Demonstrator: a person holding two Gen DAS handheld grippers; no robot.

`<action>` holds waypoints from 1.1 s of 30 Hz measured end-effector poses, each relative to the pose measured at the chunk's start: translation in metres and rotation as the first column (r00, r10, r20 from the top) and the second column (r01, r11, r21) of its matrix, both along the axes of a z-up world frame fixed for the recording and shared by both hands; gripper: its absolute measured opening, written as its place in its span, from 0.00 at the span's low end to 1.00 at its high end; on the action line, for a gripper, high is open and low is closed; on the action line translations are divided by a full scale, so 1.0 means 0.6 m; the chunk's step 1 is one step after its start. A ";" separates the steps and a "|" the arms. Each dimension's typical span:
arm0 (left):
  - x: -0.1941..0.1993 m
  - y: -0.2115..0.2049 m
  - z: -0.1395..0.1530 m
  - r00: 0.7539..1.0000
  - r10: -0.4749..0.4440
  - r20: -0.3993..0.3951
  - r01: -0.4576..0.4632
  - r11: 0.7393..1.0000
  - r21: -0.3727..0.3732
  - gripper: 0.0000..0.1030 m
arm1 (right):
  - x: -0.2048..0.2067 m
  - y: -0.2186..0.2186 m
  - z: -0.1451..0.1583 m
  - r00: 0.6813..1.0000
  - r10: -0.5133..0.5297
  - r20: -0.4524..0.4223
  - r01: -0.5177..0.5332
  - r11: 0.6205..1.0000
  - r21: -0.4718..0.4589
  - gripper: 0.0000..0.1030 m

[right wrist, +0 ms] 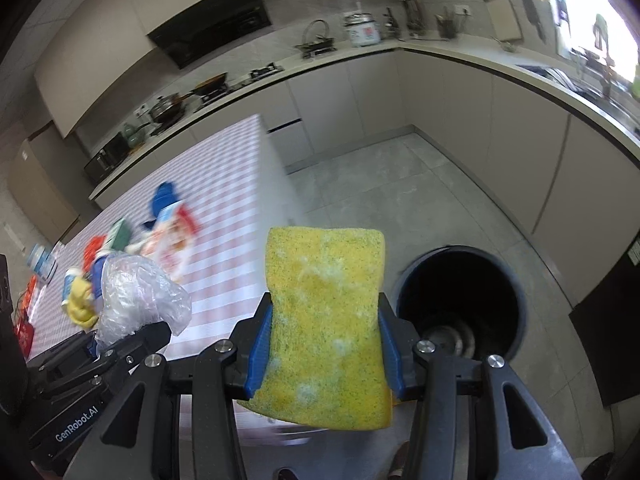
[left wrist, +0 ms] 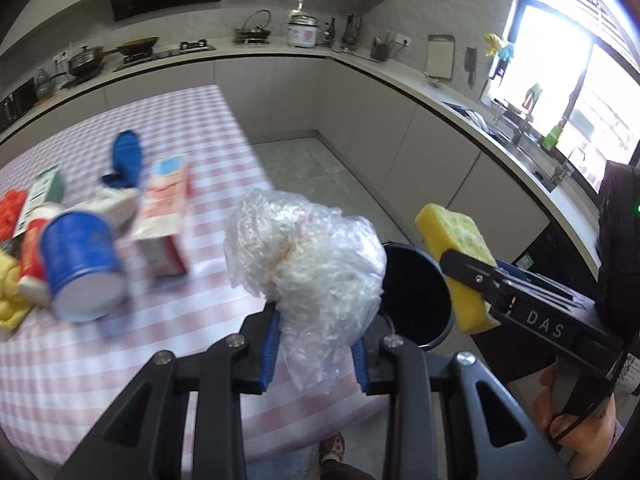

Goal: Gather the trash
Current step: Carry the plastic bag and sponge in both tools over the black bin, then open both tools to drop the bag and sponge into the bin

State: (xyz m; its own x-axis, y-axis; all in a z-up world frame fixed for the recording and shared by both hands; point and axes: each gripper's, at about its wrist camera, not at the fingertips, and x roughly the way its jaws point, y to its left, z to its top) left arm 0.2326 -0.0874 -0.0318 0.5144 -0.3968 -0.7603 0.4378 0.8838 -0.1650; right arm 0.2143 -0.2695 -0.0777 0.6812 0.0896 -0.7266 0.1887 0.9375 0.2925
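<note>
My left gripper (left wrist: 316,344) is shut on a crumpled clear plastic bag (left wrist: 308,256), held above the table's near right edge. My right gripper (right wrist: 324,344) is shut on a yellow sponge (right wrist: 326,304); the sponge also shows in the left wrist view (left wrist: 456,248), to the right of the bag. A dark round trash bin (right wrist: 460,304) stands open on the floor beside the table, just right of the sponge; in the left wrist view the bin (left wrist: 416,288) sits between the bag and the sponge. The bag also shows in the right wrist view (right wrist: 136,292).
The table with a pink checked cloth (left wrist: 192,320) carries a blue cup on its side (left wrist: 80,264), a pink carton (left wrist: 168,216), a blue glove (left wrist: 126,158), a red-white bottle (left wrist: 32,256) and yellow cloth (left wrist: 8,296). Kitchen counters (left wrist: 440,92) run behind and right.
</note>
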 end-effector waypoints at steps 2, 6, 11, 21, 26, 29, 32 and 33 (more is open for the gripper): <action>0.002 -0.035 -0.001 1.000 -0.017 -0.004 0.017 1.000 0.002 0.31 | 0.002 -0.050 -0.007 1.000 -0.021 -0.016 0.021 1.000 0.000 0.48; 0.007 -0.110 -0.016 0.998 -0.056 -0.021 0.056 0.998 0.019 0.31 | 0.005 -0.134 -0.037 0.997 -0.051 -0.063 0.051 0.999 -0.001 0.48; 0.014 -0.178 -0.054 0.994 -0.083 -0.068 0.087 0.995 0.051 0.31 | 0.018 -0.206 -0.091 0.990 -0.068 -0.128 0.071 0.997 0.024 0.49; 0.039 -0.261 -0.146 0.982 -0.090 -0.166 0.111 0.987 0.119 0.31 | 0.063 -0.299 -0.196 0.972 -0.060 -0.225 0.077 0.995 0.065 0.50; 0.055 -0.292 -0.204 0.970 -0.091 -0.227 0.129 0.979 0.157 0.33 | 0.088 -0.329 -0.254 0.963 -0.026 -0.268 0.051 0.995 0.088 0.56; 0.064 -0.306 -0.238 0.962 -0.078 -0.263 0.127 0.977 0.174 0.38 | 0.100 -0.339 -0.283 0.960 -0.006 -0.280 0.039 0.993 0.114 0.66; 0.071 -0.319 -0.257 0.952 -0.059 -0.299 0.123 0.972 0.199 0.62 | 0.114 -0.351 -0.300 0.958 -0.007 -0.288 0.045 0.991 0.126 0.83; 0.072 -0.323 -0.259 0.951 -0.053 -0.304 0.121 0.971 0.208 0.66 | 0.119 -0.354 -0.301 0.957 -0.015 -0.290 0.052 0.991 0.122 0.83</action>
